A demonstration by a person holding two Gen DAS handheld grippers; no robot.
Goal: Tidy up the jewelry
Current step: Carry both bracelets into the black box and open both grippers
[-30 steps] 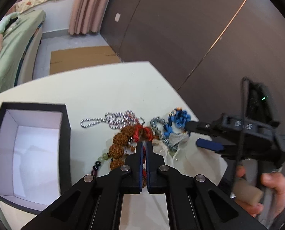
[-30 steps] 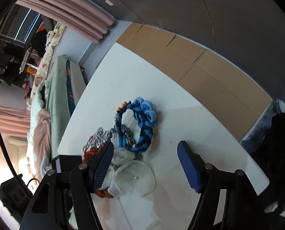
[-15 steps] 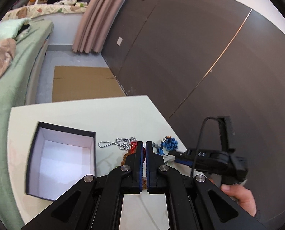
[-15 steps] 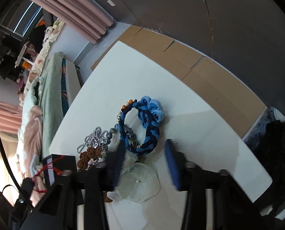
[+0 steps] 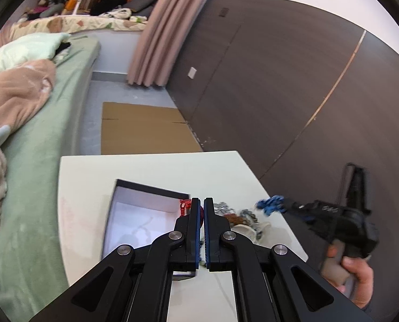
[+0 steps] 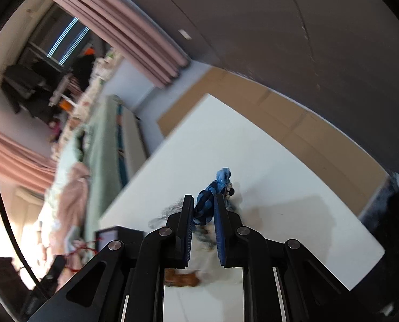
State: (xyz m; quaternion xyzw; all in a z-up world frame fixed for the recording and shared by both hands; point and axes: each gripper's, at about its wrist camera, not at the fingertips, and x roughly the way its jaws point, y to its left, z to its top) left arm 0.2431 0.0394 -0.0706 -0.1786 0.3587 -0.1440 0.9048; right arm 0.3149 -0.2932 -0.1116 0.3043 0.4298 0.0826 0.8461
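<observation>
My left gripper [image 5: 202, 201] is shut on a red cord [image 5: 184, 205] of the brown-bead bracelet and is raised high over the open black box [image 5: 145, 187] with a white inside. My right gripper [image 6: 203, 201] is shut on the blue braided bracelet [image 6: 213, 190] and lifts it off the white table [image 6: 280, 187]; it shows blurred in the left wrist view [image 5: 270, 204]. The silver chain [image 5: 222, 207], brown beads [image 5: 233, 218] and a clear bag [image 5: 250, 228] lie in a pile on the table.
The white table [image 5: 145, 166] ends close to the right of the pile. A green bed [image 5: 38, 161] with blankets runs along the left. Flat cardboard [image 5: 143, 131] lies on the floor beyond the table, beside a dark wall [image 5: 280, 94].
My left gripper rose and pulled back, drawing the red cord toward the box. My right gripper closed on the blue bracelet and started lifting it.
</observation>
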